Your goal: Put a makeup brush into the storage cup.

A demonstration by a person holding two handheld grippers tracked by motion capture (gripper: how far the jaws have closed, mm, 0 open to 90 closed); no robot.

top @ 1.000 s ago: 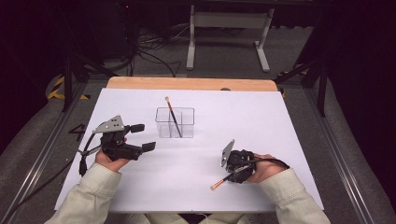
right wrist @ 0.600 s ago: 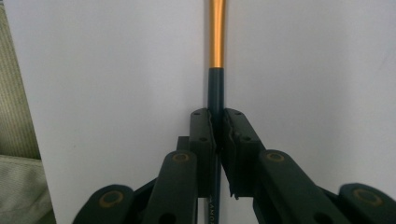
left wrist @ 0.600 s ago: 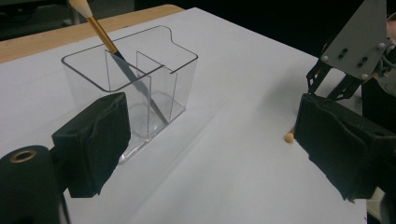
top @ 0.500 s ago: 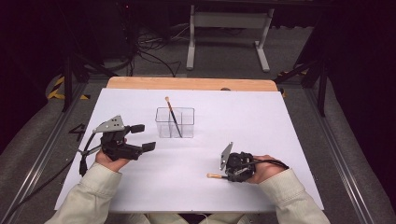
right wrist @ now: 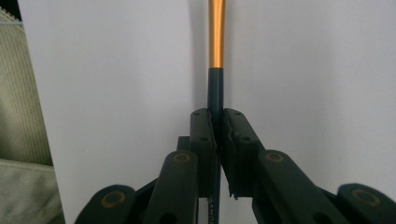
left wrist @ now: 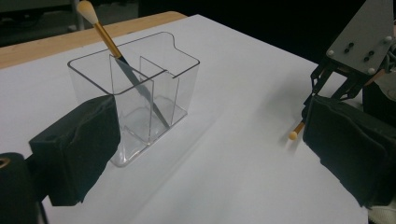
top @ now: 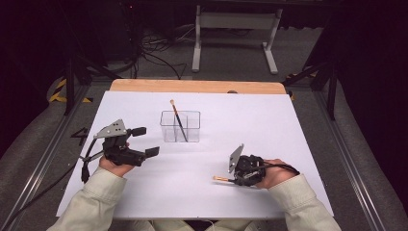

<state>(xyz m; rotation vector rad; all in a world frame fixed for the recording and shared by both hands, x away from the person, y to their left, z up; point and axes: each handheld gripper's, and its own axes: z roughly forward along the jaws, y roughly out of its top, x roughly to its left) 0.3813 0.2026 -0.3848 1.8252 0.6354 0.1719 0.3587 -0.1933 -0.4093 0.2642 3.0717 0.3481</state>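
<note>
A clear divided box (top: 191,126) stands mid-table with one brush (top: 176,118) leaning in it. My left gripper (top: 146,141) hovers left of the box; its jaws have just been opening and nothing is between them. In the left gripper view the box (left wrist: 187,74) and its brush (left wrist: 105,35) lie just past the wide-apart pads (left wrist: 79,144). My right gripper (top: 234,180) rests low at the front right, shut on a second brush (top: 220,178) that points left. In the right gripper view the jaws (right wrist: 217,121) pinch its dark handle below the gold ferrule (right wrist: 215,37).
White sheet (top: 269,125) covers the table, with a wooden strip (top: 192,86) along the far edge. Metal rails run down both sides. A stand and cables sit on the floor beyond. A pale sleeve (right wrist: 23,116) lies left of the right jaws.
The right gripper's jaws have closed on the brush, and the brush has swung from slanting toward the front edge to lying level and pointing left. The left hand has stayed put.
</note>
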